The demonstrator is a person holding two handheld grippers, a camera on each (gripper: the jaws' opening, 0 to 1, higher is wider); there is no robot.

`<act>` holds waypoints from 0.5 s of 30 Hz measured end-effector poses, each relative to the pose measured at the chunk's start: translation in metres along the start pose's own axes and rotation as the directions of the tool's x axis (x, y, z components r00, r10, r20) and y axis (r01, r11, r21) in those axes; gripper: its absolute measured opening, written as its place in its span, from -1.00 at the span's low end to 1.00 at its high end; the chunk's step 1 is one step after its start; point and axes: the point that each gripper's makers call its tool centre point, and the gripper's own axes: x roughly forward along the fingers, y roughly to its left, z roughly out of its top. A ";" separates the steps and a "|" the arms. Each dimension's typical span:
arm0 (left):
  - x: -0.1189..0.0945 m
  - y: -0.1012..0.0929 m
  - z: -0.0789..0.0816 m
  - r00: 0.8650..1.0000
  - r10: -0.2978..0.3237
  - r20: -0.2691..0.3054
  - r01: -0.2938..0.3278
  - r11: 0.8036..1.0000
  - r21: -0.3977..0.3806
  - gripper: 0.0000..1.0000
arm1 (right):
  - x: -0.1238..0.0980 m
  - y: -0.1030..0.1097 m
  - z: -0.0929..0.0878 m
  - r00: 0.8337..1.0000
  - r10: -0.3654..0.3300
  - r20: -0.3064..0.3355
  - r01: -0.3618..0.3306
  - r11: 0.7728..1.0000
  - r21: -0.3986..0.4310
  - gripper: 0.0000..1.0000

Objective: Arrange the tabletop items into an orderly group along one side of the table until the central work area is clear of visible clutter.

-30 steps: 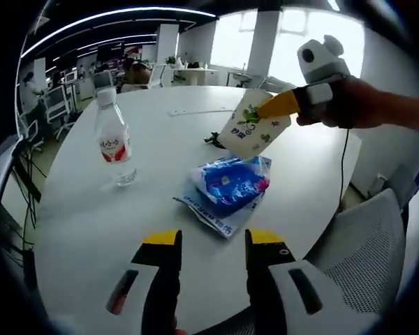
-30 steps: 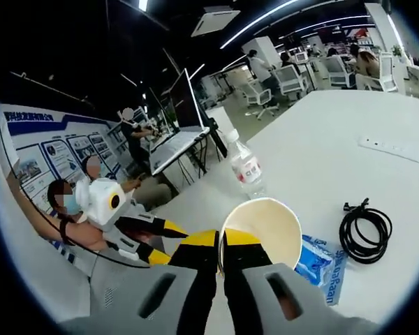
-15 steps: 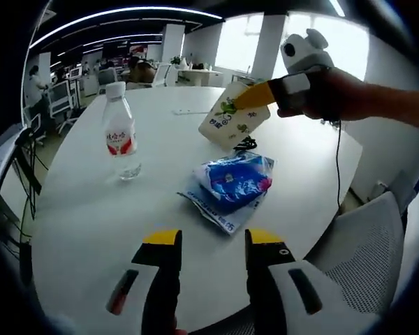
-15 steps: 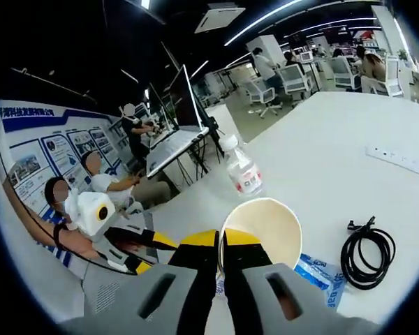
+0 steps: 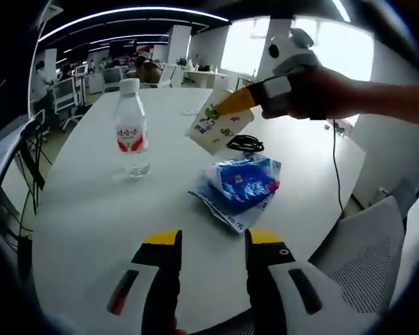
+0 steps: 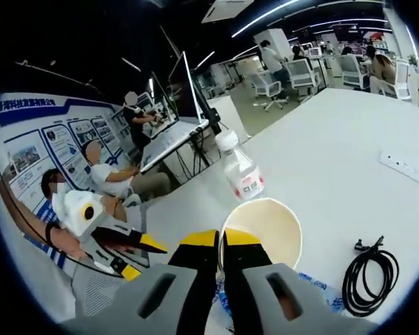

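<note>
Work seems only begun: right gripper (image 6: 220, 241) pinches the cup (image 5: 219, 125) in the air, left gripper (image 5: 204, 241) waits open, while bottle (image 5: 133, 129), blue packet (image 5: 243, 183) and far cable (image 5: 246, 144) lie scattered.
</note>
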 end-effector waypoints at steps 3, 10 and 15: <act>0.000 0.003 0.000 1.000 0.004 0.006 -0.004 1.000 -0.009 -0.30 | 0.008 -0.005 0.003 1.000 -0.003 -0.007 0.003 1.000 0.003 -1.00; 0.000 0.007 -0.001 1.000 0.009 0.018 -0.008 0.999 -0.031 -0.31 | 0.030 -0.024 0.000 0.998 -0.035 -0.045 0.034 0.999 -0.007 -1.00; -0.002 0.011 0.004 0.999 0.016 0.038 -0.014 0.998 -0.059 -0.33 | 0.043 -0.033 -0.007 0.996 -0.043 -0.078 0.042 0.999 -0.019 -1.00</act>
